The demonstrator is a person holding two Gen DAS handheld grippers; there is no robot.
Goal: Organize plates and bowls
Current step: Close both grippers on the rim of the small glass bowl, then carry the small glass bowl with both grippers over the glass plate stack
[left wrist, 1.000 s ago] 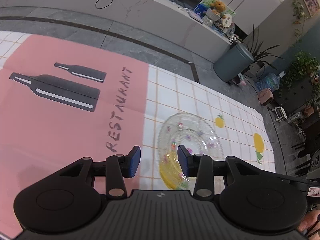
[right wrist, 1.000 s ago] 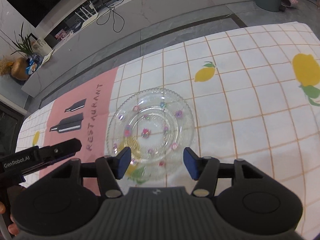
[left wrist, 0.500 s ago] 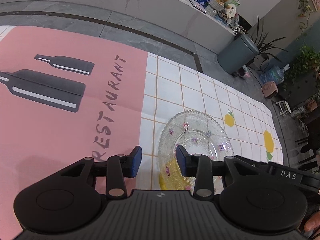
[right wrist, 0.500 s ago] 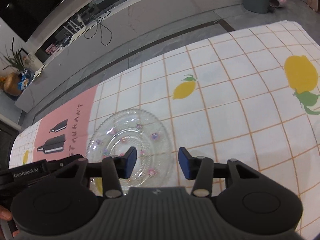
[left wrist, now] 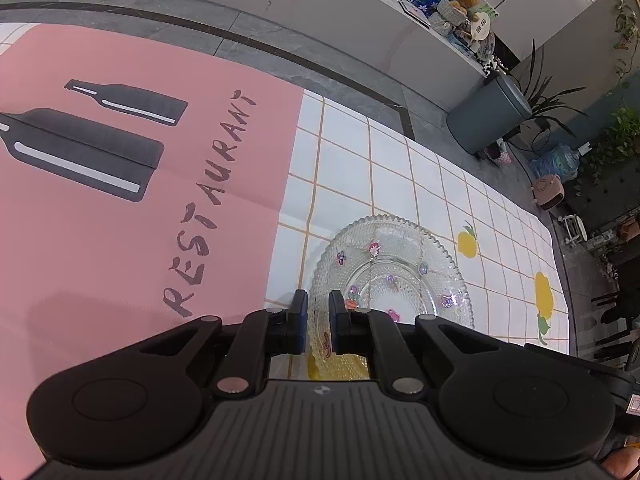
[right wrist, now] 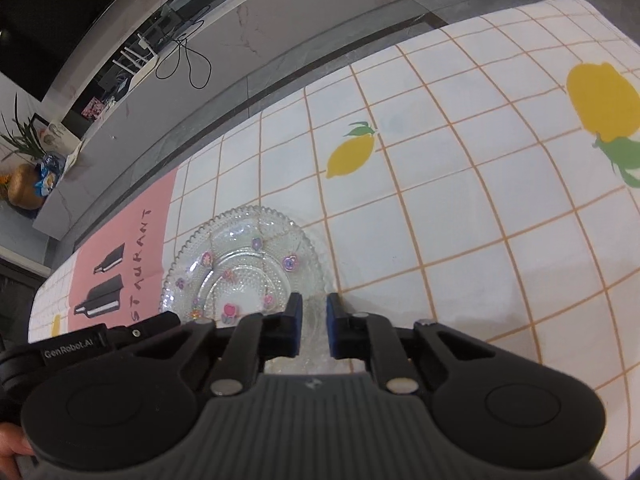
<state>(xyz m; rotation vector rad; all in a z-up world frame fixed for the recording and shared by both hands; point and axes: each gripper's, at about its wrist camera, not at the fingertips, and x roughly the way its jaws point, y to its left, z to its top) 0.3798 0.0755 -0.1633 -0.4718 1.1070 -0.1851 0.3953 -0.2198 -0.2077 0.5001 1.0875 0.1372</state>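
A clear beaded glass plate (left wrist: 394, 276) with small flower decals lies on the tablecloth; it also shows in the right wrist view (right wrist: 244, 268). It looks like a smaller plate or bowl nested in a wider one. My left gripper (left wrist: 318, 322) is shut on the plate's near left rim. My right gripper (right wrist: 312, 326) is shut on the plate's near right rim. The left gripper's body (right wrist: 100, 344) shows at the left of the right wrist view.
The tablecloth has a pink RESTAURANT panel (left wrist: 120, 184) with bottle prints at the left and white checks with lemons (right wrist: 460, 208) at the right. Beyond the table's far edge lie a grey floor, a long counter (left wrist: 340, 12), a bin (left wrist: 486, 118) and plants.
Both grippers have closed from wide open onto the plate's rim, the left on the left side and the right on the right side. Both moved closer to the plate.
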